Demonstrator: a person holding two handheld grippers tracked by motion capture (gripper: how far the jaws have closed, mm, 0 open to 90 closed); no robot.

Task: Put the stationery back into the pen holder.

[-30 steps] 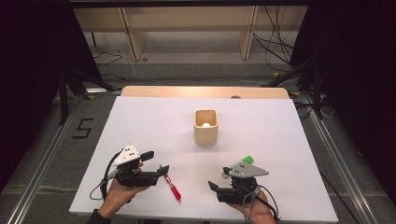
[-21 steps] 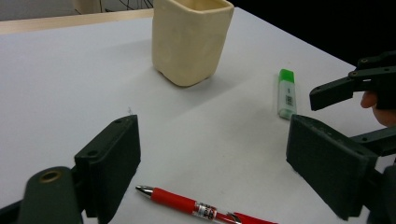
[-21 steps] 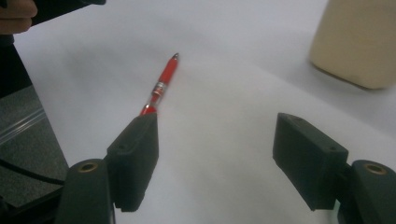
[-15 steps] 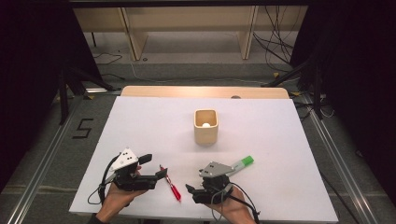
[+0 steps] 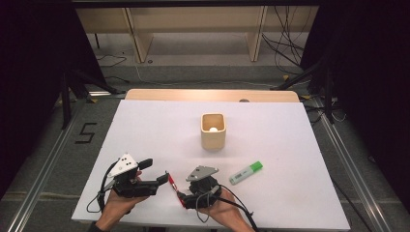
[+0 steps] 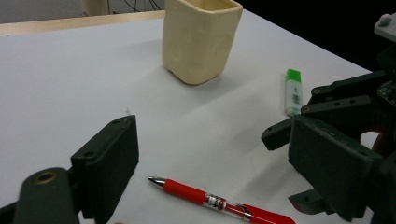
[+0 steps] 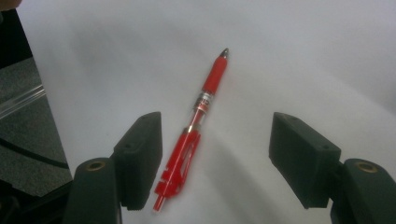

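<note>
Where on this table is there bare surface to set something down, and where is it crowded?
Bare: the whole left half of the table beyond the left gripper, the strip behind the cream cup, and the right edge past the green highlighter. Crowded: the near middle, where both grippers flank the red pen, the right gripper open around it.

Taking the cup point(image 5: 213, 131) as the landmark, it stands on the counter point(image 5: 159, 125) a little beyond the middle, with a small ball point(image 5: 212, 129) inside it. The marker point(image 5: 246, 172) lies on the counter nearer the person than the cup and slightly to its right, while the pen point(image 5: 174, 188) lies nearer still and to the cup's left. The left tongs point(image 5: 163, 179) sit just left of the pen and the right tongs point(image 5: 183, 199) just right of it, both well in front of the cup, the pen lying between the right tongs' parted jaws.
</note>
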